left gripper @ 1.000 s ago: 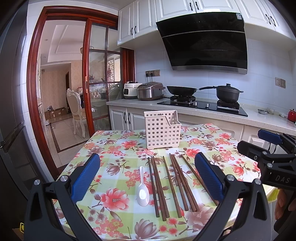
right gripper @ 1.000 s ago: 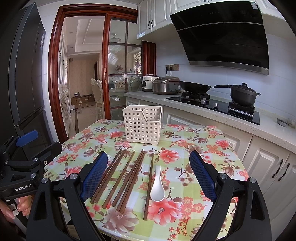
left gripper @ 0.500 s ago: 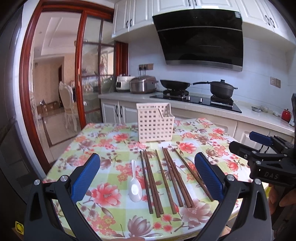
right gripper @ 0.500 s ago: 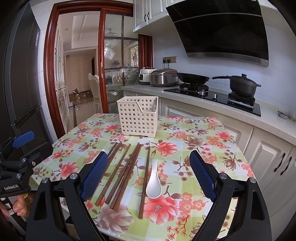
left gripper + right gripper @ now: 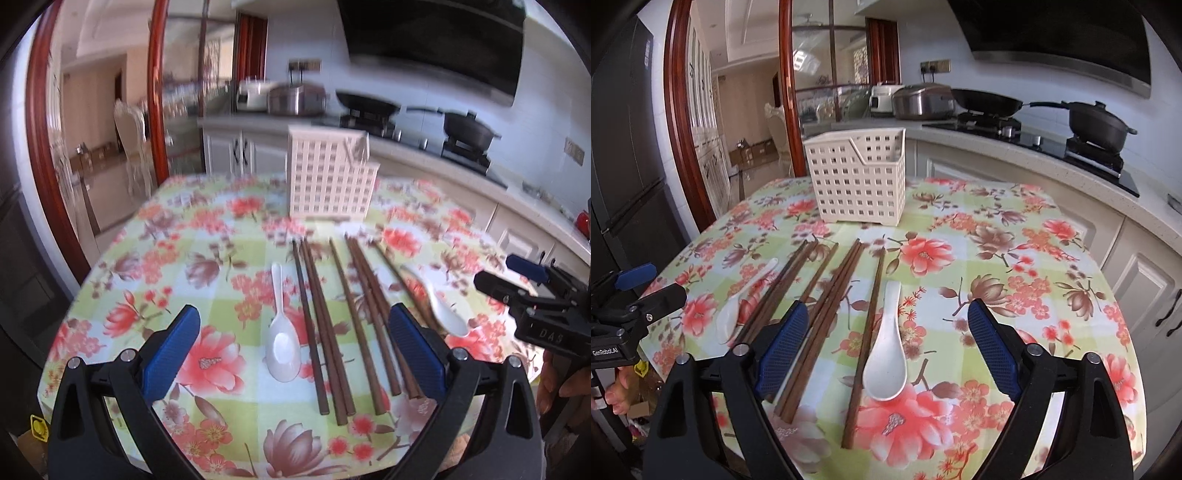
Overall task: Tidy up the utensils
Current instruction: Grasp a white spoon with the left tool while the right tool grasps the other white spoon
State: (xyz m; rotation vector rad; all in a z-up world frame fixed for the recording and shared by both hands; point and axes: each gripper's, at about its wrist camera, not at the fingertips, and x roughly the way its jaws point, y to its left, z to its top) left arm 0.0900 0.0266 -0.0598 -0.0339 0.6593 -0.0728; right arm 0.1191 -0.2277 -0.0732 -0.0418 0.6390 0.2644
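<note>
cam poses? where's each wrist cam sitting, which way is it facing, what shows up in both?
Left wrist: on the left gripper, above the table's near edge, facing the basket and stove; its open fingers show.
Right wrist: on the right gripper, same heading, further right; open fingers show.
Shared: basket, chopsticks, both spoons, and each sees the other gripper.

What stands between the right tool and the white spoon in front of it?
Nothing visible: the open right tool hangs above the white ceramic spoon, with only one brown wooden chopstick lying beside it.
</note>
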